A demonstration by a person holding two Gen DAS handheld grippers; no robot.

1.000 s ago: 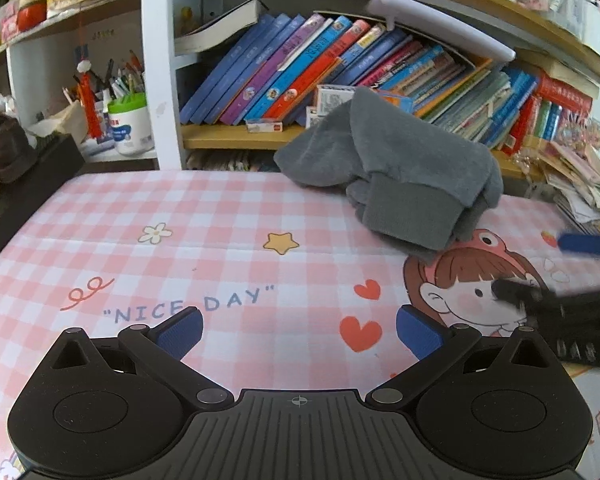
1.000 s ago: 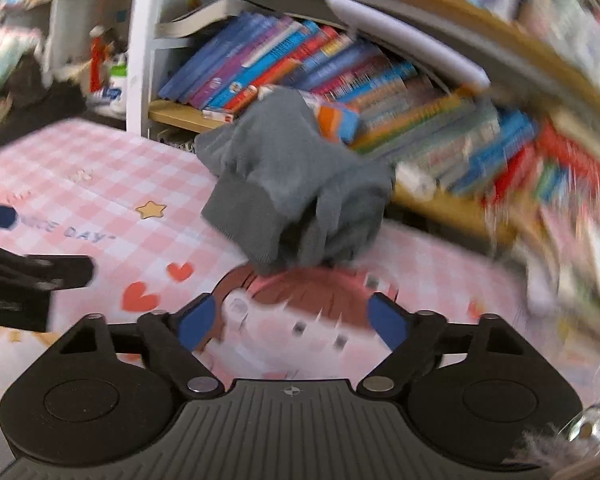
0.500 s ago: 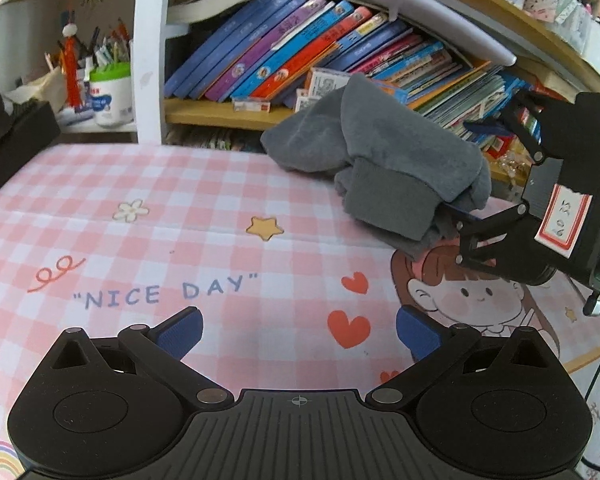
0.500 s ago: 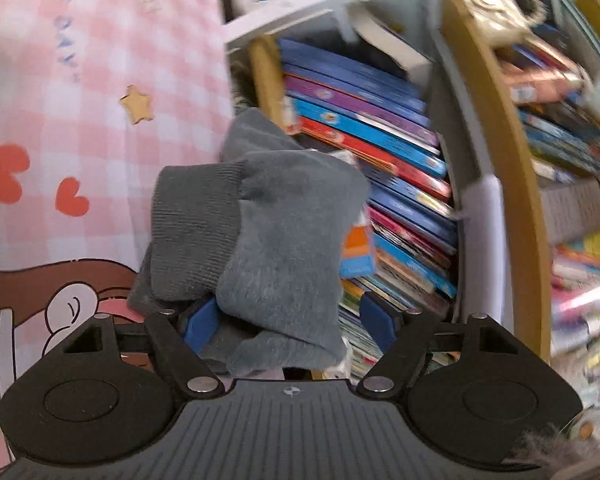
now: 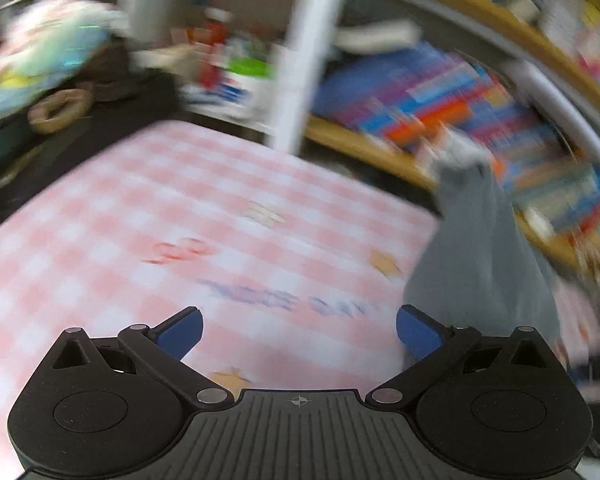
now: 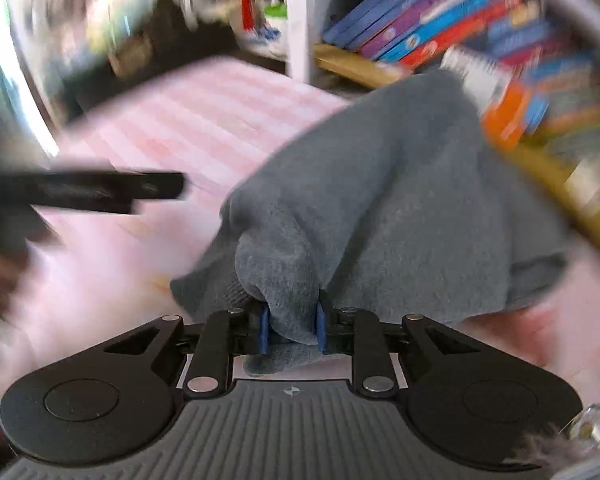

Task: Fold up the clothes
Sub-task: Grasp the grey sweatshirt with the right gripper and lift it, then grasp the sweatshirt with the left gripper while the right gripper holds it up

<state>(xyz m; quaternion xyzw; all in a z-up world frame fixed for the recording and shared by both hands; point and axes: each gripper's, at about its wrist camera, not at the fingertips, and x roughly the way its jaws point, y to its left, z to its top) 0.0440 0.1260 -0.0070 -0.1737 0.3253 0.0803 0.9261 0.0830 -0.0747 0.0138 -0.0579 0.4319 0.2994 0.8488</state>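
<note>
A grey knit garment (image 6: 400,184) lies bunched on the pink checked tablecloth (image 6: 188,120), against the bookshelf. My right gripper (image 6: 291,330) has a thick fold of it pinched between its blue pads, and its jaws are closing on that fold. In the left wrist view the same grey garment (image 5: 480,256) stretches down the right side. My left gripper (image 5: 299,334) stands open over the tablecloth (image 5: 148,216) near the "NICE DAY" print, nothing between its fingers. Its dark body (image 6: 100,192) shows blurred at the left of the right wrist view.
A wooden bookshelf (image 6: 440,32) packed with colourful books runs along the table's far edge. A white shelf post (image 5: 296,60) stands behind the table. Dark objects and a woven ring (image 5: 60,108) lie at the far left. Both views are motion-blurred.
My right gripper's pads have come together on a fold of the grey garment, which now stretches out from its heap. The left gripper has swung left and rolled, still open.
</note>
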